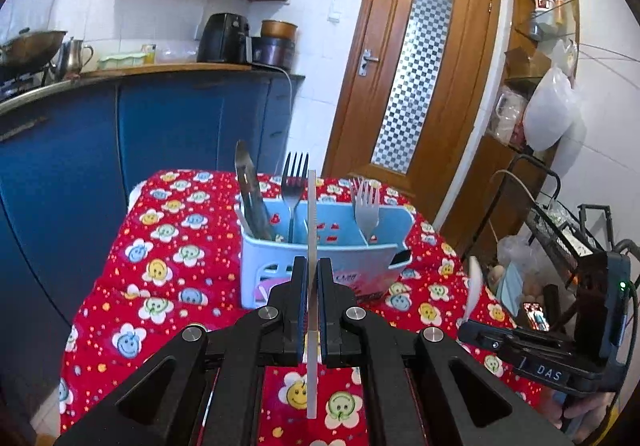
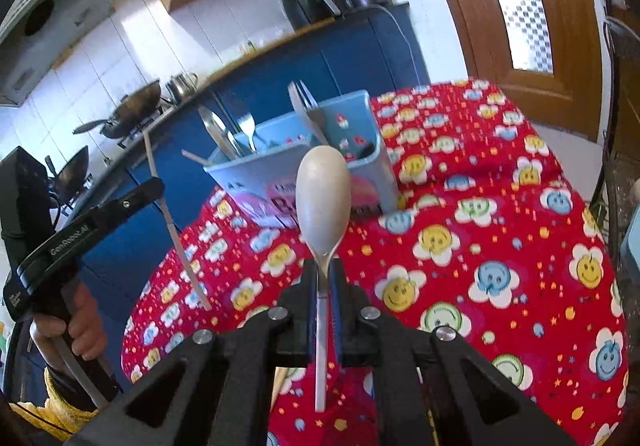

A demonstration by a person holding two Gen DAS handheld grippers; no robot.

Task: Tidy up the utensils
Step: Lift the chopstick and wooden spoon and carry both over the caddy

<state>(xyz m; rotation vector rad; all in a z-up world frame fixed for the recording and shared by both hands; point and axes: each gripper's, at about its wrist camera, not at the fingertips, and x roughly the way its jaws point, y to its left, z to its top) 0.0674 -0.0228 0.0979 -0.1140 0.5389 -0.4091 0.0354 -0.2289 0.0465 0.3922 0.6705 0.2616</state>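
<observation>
Two utensils are up off the table (image 1: 132, 246) because we mean to sort them: our left gripper (image 1: 313, 266) has its fingers clamped on a pale chopstick (image 1: 313, 214), our right gripper (image 2: 324, 270) grips a spoon (image 2: 324, 194) by its neck, both aimed at the blue caddy (image 1: 332, 246) at twelve o'clock, already holding forks (image 1: 295, 182).

red smiley-flower tablecloth (image 1: 168, 278), pale-blue caddy (image 1: 392, 222)

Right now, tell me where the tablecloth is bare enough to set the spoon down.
Bare cloth lies to the right of the blue caddy, toward the door-side table edge, and in front of the caddy beneath the spoon. The caddy is crowded: knife and forks stand in its compartments. The left gripper with its thin stick occupies the left.
</observation>
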